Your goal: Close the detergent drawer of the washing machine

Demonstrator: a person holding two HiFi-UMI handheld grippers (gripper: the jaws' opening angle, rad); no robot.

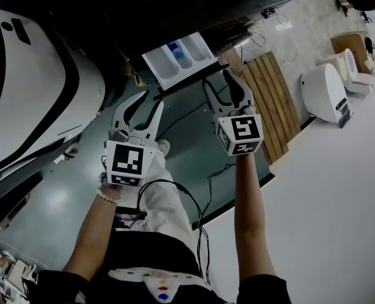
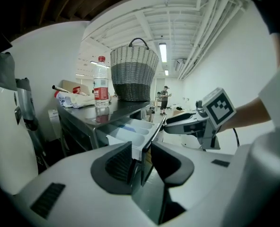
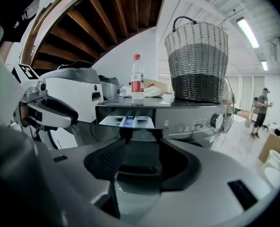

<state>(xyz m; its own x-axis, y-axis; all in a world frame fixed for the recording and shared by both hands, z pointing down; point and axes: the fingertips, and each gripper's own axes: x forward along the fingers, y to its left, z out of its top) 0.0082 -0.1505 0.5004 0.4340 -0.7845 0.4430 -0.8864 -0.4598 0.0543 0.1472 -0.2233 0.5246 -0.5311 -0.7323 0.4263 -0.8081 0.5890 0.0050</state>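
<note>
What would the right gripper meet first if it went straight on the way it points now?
Most likely the front panel of the pulled-out detergent drawer, which sits dead ahead, in line with the open, empty jaws of the right gripper. The gap left is hard to judge.

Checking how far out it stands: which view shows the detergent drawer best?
Head view: it looks down on the drawer, pulled out, compartments exposed. Left gripper view shows it obliquely from the side; right gripper view sees it end-on, foreshortened.

Ceiling strip light bright, foregrnd dim, fisheye warp at edges
</note>
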